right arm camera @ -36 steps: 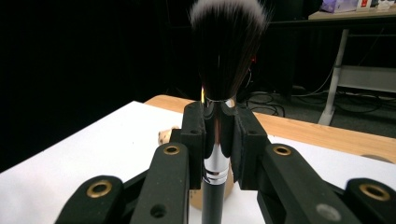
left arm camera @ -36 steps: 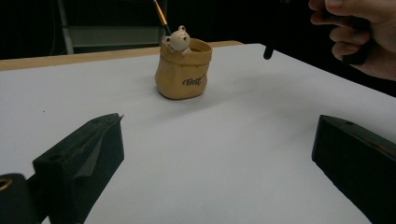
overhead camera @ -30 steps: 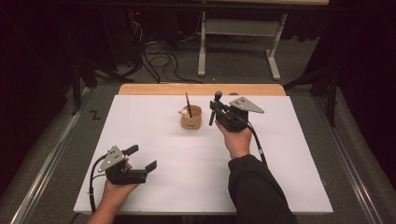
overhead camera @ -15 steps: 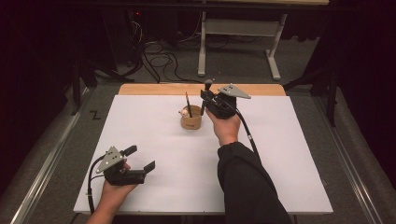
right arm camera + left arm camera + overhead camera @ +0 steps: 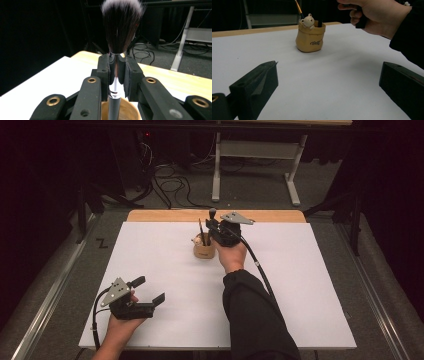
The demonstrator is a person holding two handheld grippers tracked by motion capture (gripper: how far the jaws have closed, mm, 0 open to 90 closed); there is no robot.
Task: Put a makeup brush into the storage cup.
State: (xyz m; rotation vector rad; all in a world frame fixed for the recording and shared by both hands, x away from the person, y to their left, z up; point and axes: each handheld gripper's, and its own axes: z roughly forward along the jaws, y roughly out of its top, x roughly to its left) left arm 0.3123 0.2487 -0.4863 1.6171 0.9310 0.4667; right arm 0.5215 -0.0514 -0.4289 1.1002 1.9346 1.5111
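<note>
Right hand-held gripper (image 5: 214, 222) shifted over holder (image 5: 204, 249), brush (image 5: 119, 35) clamped

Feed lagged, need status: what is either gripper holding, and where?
Right gripper clamps the dark-bristled makeup brush at its silver ferrule, above the tan pot. Left gripper: open, empty.

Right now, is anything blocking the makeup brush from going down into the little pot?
Nothing visible blocks it. The right gripper is shut on the makeup brush, held upright with its handle end over the open mouth of the pot. A thin brush already stands in the pot's far left side, leaving room beside it.
</note>
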